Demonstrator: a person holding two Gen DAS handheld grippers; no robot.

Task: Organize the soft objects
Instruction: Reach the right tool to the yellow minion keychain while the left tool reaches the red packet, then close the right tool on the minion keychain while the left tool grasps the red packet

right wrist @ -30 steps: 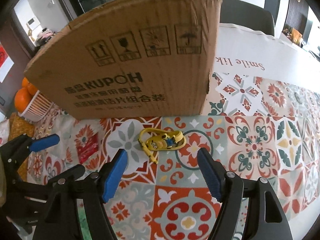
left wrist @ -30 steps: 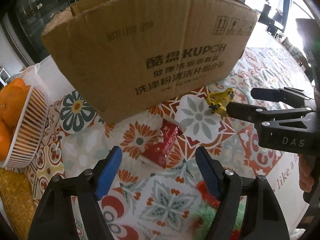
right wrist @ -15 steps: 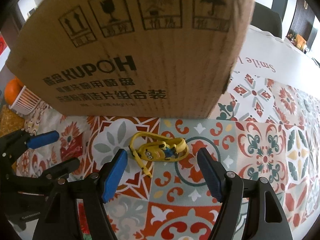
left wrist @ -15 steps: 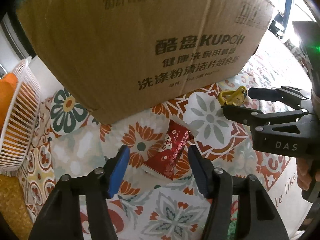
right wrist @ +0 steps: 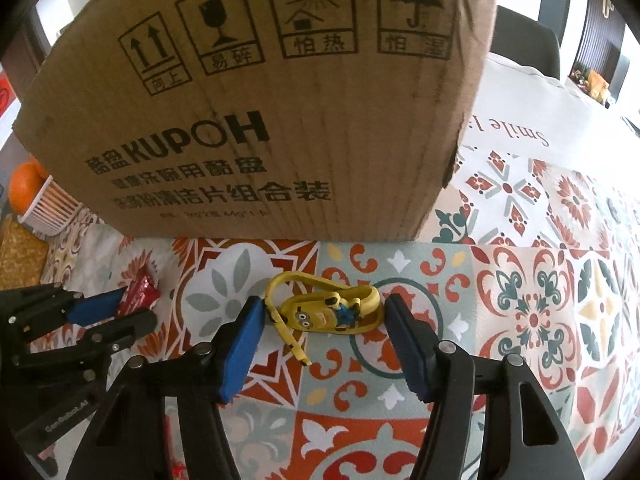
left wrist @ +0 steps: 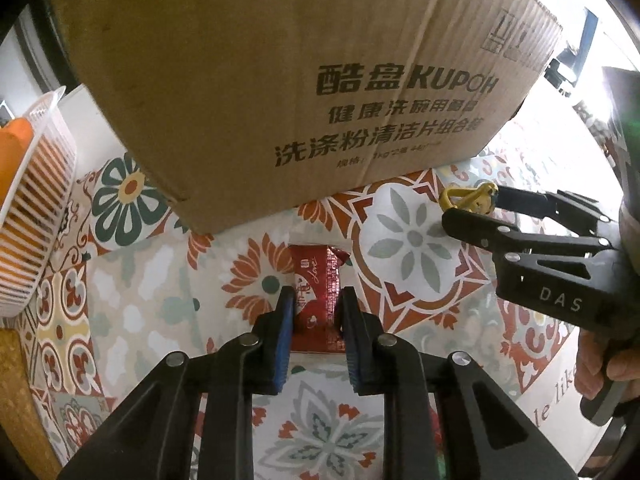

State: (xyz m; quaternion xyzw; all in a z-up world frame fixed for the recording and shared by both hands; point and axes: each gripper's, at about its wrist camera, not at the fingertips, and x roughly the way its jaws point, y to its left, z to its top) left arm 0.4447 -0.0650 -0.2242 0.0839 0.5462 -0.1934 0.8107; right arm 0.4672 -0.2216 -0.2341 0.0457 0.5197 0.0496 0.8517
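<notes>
My left gripper (left wrist: 316,300) is shut on a red snack packet (left wrist: 318,280) that lies on the patterned tablecloth (left wrist: 408,240), in front of a big cardboard box (left wrist: 280,72). My right gripper (right wrist: 324,312) is open, its blue pads either side of a yellow minion strap toy (right wrist: 324,314) on the cloth, not touching it. In the right wrist view the left gripper (right wrist: 120,306) shows at the left with the packet (right wrist: 138,292). In the left wrist view the right gripper (left wrist: 476,210) and the toy (left wrist: 468,198) show at the right.
The box (right wrist: 260,100) stands just beyond both grippers and fills the upper view. A white basket (left wrist: 36,216) of oranges sits at the left, also in the right wrist view (right wrist: 44,204). A woven mat (left wrist: 16,400) lies at the lower left.
Both grippers moved forward and down towards the box. My left jaws closed onto the red packet. My right jaws narrowed around the yellow toy.
</notes>
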